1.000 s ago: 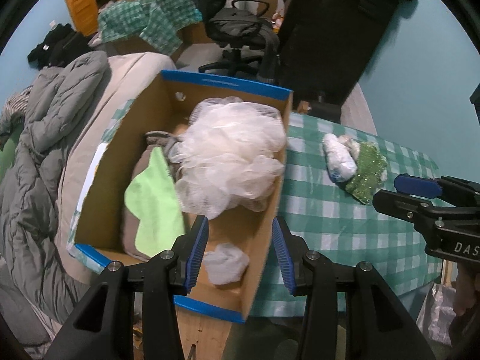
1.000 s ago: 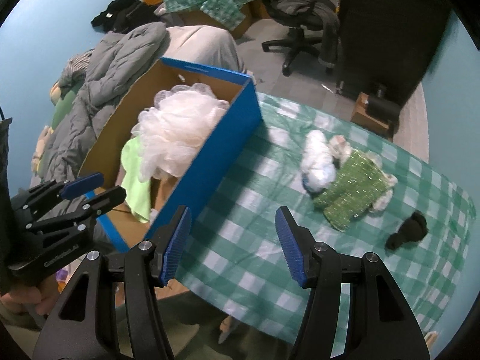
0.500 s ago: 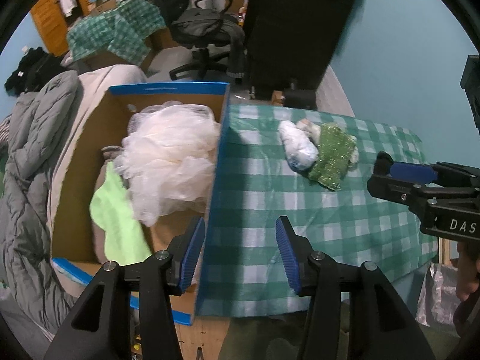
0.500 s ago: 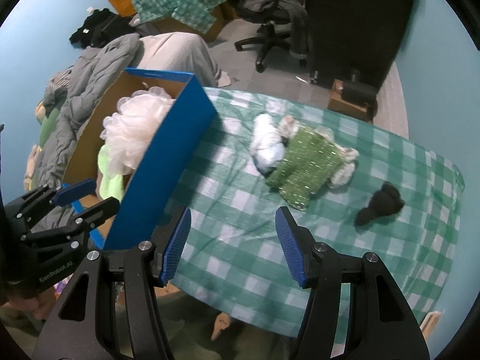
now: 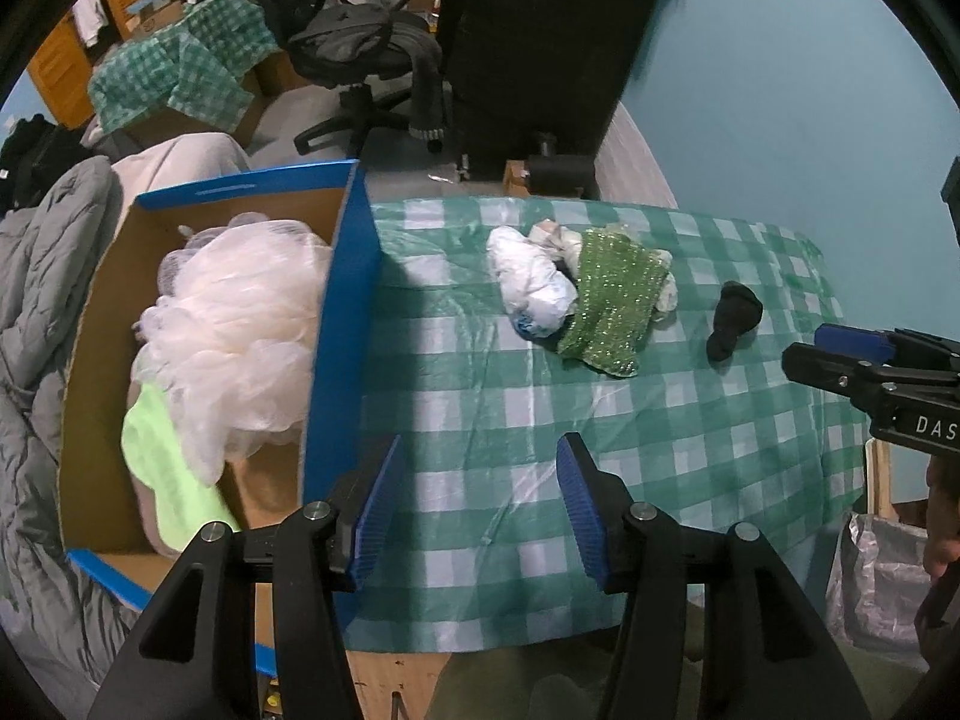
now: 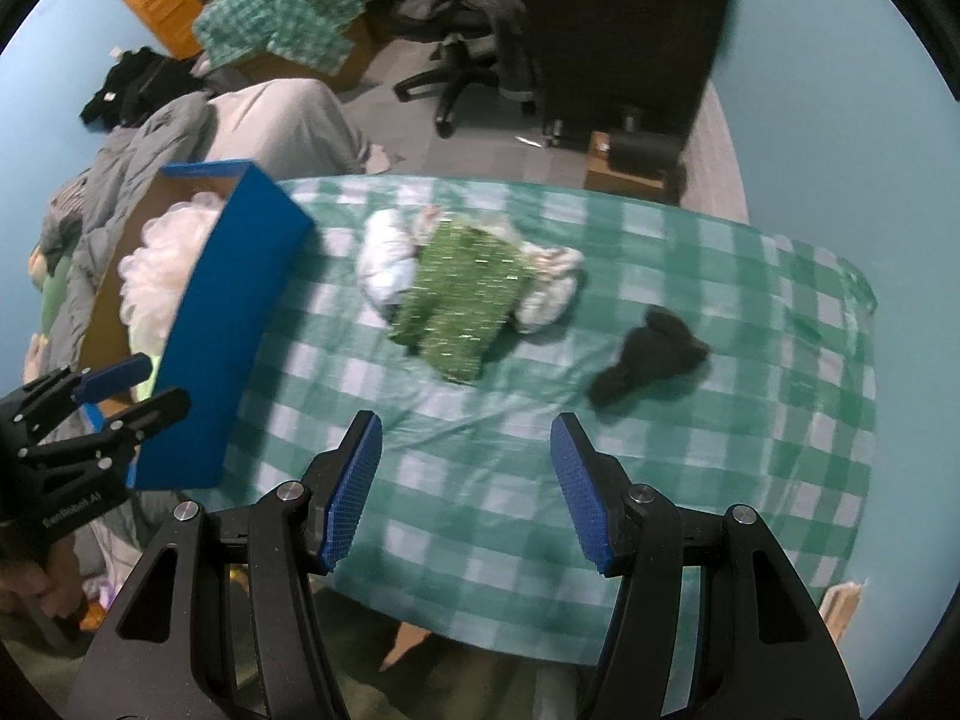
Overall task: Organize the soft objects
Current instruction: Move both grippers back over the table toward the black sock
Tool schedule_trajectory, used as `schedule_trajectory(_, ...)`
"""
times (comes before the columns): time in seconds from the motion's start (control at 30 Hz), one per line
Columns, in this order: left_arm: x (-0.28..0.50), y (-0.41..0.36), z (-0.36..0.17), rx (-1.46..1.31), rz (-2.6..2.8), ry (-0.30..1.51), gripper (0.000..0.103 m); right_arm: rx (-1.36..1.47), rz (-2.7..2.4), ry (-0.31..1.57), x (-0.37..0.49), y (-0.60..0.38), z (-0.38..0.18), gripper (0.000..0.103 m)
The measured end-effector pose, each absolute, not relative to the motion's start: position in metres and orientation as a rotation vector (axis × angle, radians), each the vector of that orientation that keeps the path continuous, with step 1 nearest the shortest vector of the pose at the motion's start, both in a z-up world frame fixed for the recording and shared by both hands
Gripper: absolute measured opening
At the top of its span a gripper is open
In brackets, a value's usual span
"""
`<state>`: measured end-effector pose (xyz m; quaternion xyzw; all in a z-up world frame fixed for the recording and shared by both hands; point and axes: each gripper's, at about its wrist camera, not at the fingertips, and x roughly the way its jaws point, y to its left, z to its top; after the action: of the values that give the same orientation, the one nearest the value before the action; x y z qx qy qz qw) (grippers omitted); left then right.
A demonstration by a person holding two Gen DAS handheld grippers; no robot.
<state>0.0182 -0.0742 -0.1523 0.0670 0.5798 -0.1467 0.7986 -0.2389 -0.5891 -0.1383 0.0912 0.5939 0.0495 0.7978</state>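
Left wrist view: sparkly green cloth point(image 5: 609, 300) lies crumpled; both grippers' fingers point(image 5: 375, 504) apart, empty.

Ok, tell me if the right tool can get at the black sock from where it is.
Probably yes: the right tool is open and empty, and the black sock lies alone on bare tablecloth ahead.

Bare checked tablecloth point(image 5: 600, 432) lying open across near half. Blue box wall point(image 5: 339, 324) standing tall along left edge, blocking sideways pass. Green cloth pile point(image 6: 462, 294) and black sock point(image 6: 648, 354) occupying far side, narrow gap between.
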Motion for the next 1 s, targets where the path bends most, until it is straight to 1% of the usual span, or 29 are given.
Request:
schedule_trajectory(0.17, 0.029, -0.089, -0.161, 0.154, -0.333, 1.265, 0.058, 0.214, 0.054, 1.283, -0.240, -0.615, -0.147, 0.059)
schedule_trajectory(0.6, 0.057, -0.122, -0.188, 0.179, -0.360, 1.310, 0.059, 0.245, -0.040, 1.336, -0.234, -0.666, -0.179, 0.059)
schedule_trajectory(0.77, 0.072, -0.125, -0.195, 0.168, -0.347, 1.313, 0.065, 0.262, -0.061, 1.350, -0.227, -0.675, -0.190, 0.059)
schedule_trajectory(0.8, 0.075, -0.125, -0.196, 0.165, -0.345, 1.315, 0.065, 0.268, -0.063, 1.355, -0.224, -0.678, -0.193, 0.060)
schedule_trajectory(0.87, 0.082, -0.125, -0.200, 0.157, -0.335, 1.325, 0.066, 0.273, -0.071, 1.365, -0.219, -0.680, -0.199, 0.065)
schedule_trajectory(1.0, 0.092, -0.123, -0.206, 0.125, -0.325, 1.343, 0.069, 0.275, -0.081, 1.374, -0.208, -0.681, -0.211, 0.066)
